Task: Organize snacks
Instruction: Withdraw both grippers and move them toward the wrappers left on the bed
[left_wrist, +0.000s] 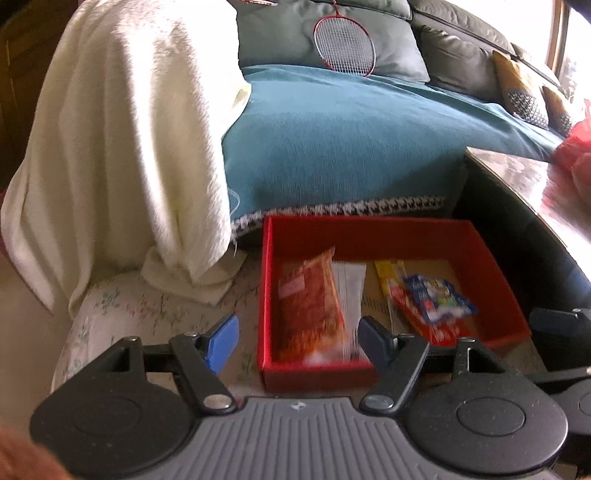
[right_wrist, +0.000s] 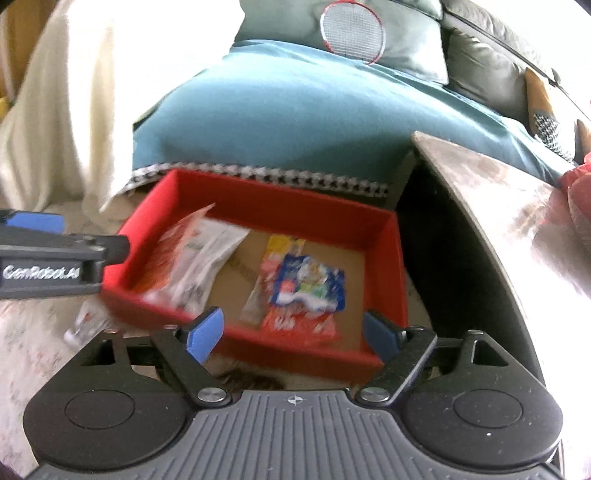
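A red box (left_wrist: 388, 229) sits on a floral-patterned surface in front of a sofa. Inside lie an orange packet (left_wrist: 310, 306) overlapping a white packet (left_wrist: 349, 288) on the left. A yellow packet (left_wrist: 388, 280), a red packet (left_wrist: 424, 325) and a blue packet (left_wrist: 439, 299) are stacked on the right. My left gripper (left_wrist: 297, 341) hovers open over the box's near left corner, with nothing pinched. My right gripper (right_wrist: 293, 336) stands open above the near wall of the red box (right_wrist: 280, 206), close to the blue packet (right_wrist: 310, 284). Both views are motion-blurred.
A sofa with a teal cover (left_wrist: 332, 140) stands behind the box, with a cream blanket (left_wrist: 129, 147) at left and a badminton racket (left_wrist: 343, 44) on a cushion. A glossy table (right_wrist: 498, 206) with a red bag (left_wrist: 576, 155) borders the right. A small white packet (right_wrist: 83, 325) lies outside the box.
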